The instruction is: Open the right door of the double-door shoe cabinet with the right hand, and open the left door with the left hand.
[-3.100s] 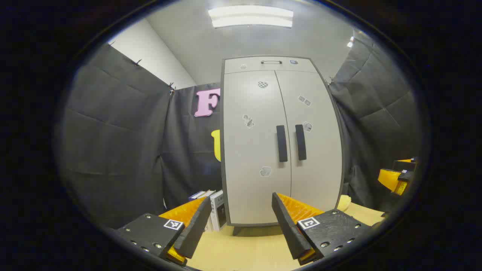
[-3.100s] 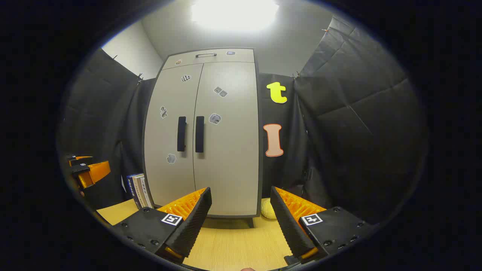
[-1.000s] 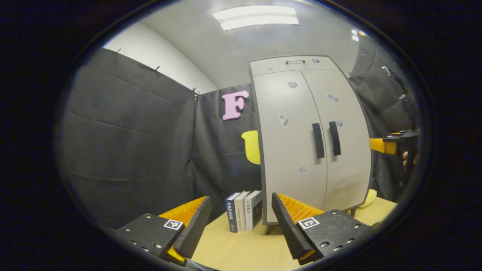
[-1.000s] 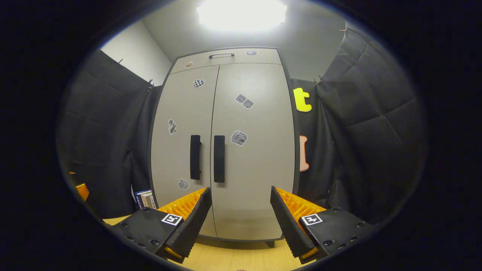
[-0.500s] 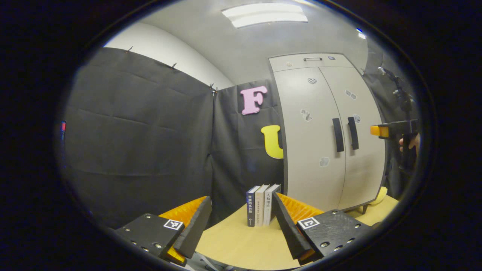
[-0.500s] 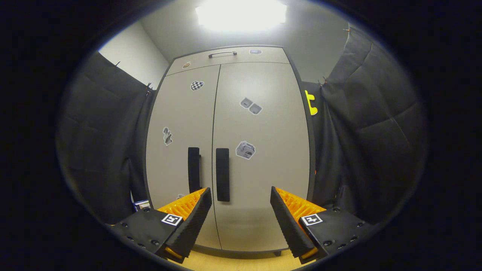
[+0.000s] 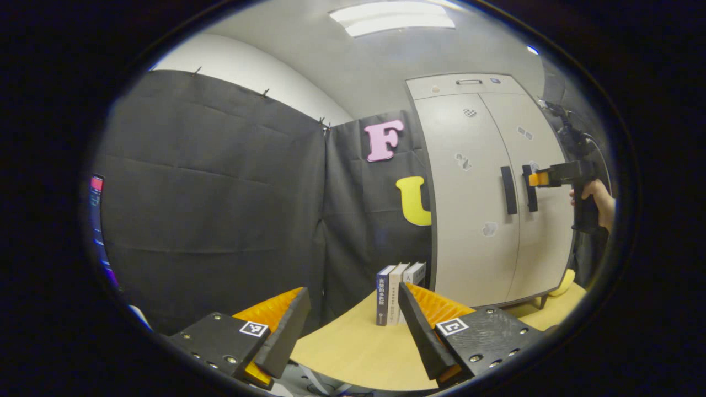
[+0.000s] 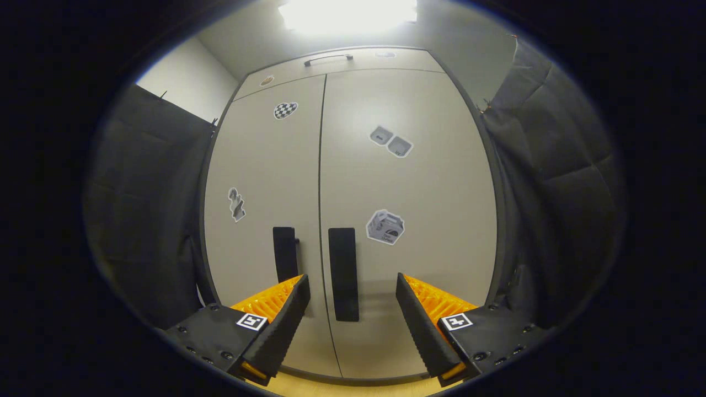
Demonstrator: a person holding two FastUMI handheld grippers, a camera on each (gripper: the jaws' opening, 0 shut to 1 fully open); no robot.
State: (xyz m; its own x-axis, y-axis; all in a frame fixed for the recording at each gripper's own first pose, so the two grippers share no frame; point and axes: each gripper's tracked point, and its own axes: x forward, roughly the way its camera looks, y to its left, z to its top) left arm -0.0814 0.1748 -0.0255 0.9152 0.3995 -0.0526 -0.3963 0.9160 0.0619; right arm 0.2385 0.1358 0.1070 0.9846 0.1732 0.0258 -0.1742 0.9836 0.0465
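A pale grey double-door shoe cabinet [image 8: 419, 182] stands close in front of me in the right gripper view, both doors closed. The right door's black vertical handle [image 8: 343, 274] lies between the fingers of my right gripper [image 8: 353, 325], which is open and not touching it. The left door's black handle [image 8: 285, 253] sits just beside it. In the left gripper view the cabinet [image 7: 474, 209] is off to the right, and my left gripper [image 7: 353, 331] hangs open over the table edge, far from it. The right gripper [image 7: 538, 178], held by a hand [image 7: 598, 198], reaches the handles [image 7: 508, 189].
Three upright books [image 7: 394, 292] stand on the wooden table [image 7: 353, 353] left of the cabinet. A yellow object [image 7: 565, 282] lies at the cabinet's right foot. Black cloth walls [image 7: 209, 204] enclose the booth. A top drawer with a metal handle [image 8: 328, 57] caps the cabinet.
My right gripper has moved closer to the cabinet, and the right handle now lies between its open fingers. The left gripper view has swung left, away from the cabinet.
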